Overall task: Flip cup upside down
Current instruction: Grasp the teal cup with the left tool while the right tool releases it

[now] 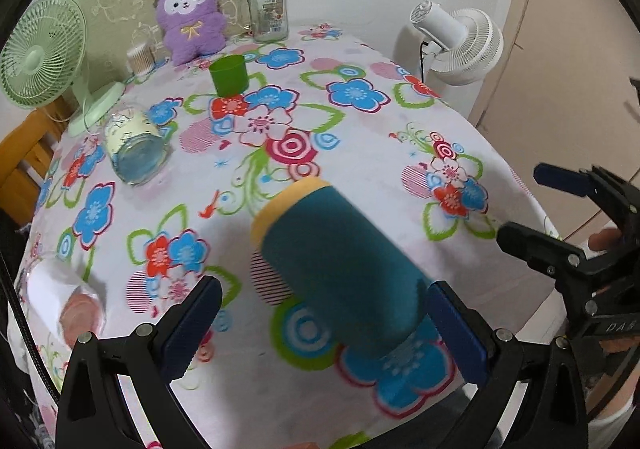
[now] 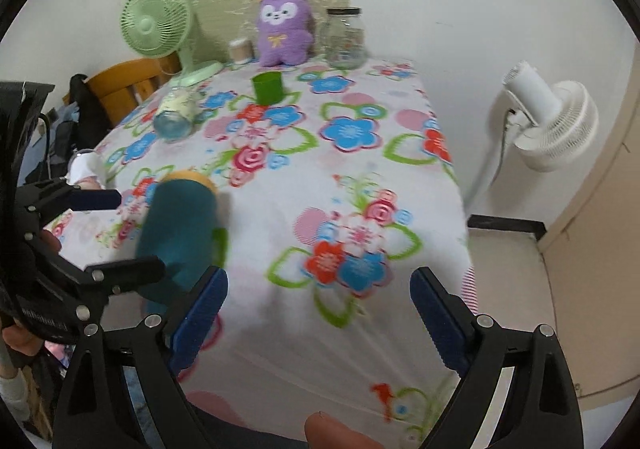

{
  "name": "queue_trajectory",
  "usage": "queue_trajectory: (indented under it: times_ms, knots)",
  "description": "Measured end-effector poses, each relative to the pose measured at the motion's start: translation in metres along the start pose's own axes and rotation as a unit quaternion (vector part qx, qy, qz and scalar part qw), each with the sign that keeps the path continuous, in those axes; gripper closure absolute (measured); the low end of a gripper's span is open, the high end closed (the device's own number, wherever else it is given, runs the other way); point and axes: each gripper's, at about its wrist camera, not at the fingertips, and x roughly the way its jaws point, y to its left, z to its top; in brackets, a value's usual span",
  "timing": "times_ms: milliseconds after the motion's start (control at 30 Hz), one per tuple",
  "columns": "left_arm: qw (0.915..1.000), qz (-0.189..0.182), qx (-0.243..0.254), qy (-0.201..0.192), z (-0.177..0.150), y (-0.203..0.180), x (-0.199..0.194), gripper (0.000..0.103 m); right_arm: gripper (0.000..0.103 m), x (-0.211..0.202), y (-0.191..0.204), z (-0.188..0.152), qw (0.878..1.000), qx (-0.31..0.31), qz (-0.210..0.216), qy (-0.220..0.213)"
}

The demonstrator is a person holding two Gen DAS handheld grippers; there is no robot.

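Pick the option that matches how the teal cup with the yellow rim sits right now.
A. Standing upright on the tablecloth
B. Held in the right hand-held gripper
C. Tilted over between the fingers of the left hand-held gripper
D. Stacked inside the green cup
C: the teal cup leans over, yellow rim pointing away, between the open fingers of the left hand-held gripper; the right hand-held gripper is empty and the green cup stands apart.

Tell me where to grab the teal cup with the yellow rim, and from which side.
Grip the teal cup across the middle of its round body, a finger on each side, coming from its base end. It appears tipped, yellow rim pointing away from the left gripper, whose fingers already sit wide either side of the base. The right gripper is open and holds nothing.
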Motion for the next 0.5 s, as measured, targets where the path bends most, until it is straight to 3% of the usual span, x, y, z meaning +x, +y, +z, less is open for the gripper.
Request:
queue_trajectory:
  times_ms: [233, 367, 500]
  knots:
    - [0.9984, -0.017, -0.054, 0.007, 0.011, -0.009, 0.01, 0.0, 0.009, 0.007, -0.023, -0.018, 1.0, 0.016, 0.0, 0.011]
    - [0.9944, -0.03, -0.096, 0.031, 0.014, -0.008, 0.024, 0.0, 0.009, 0.012, -0.031, -0.023, 1.0, 0.026, 0.004, 0.015]
    - [0.9926, -0.016, -0.111, 0.047, 0.015, -0.008, 0.033, 0.0, 0.009, 0.015, -0.034, -0.025, 0.999, 0.032, 0.012, 0.015]
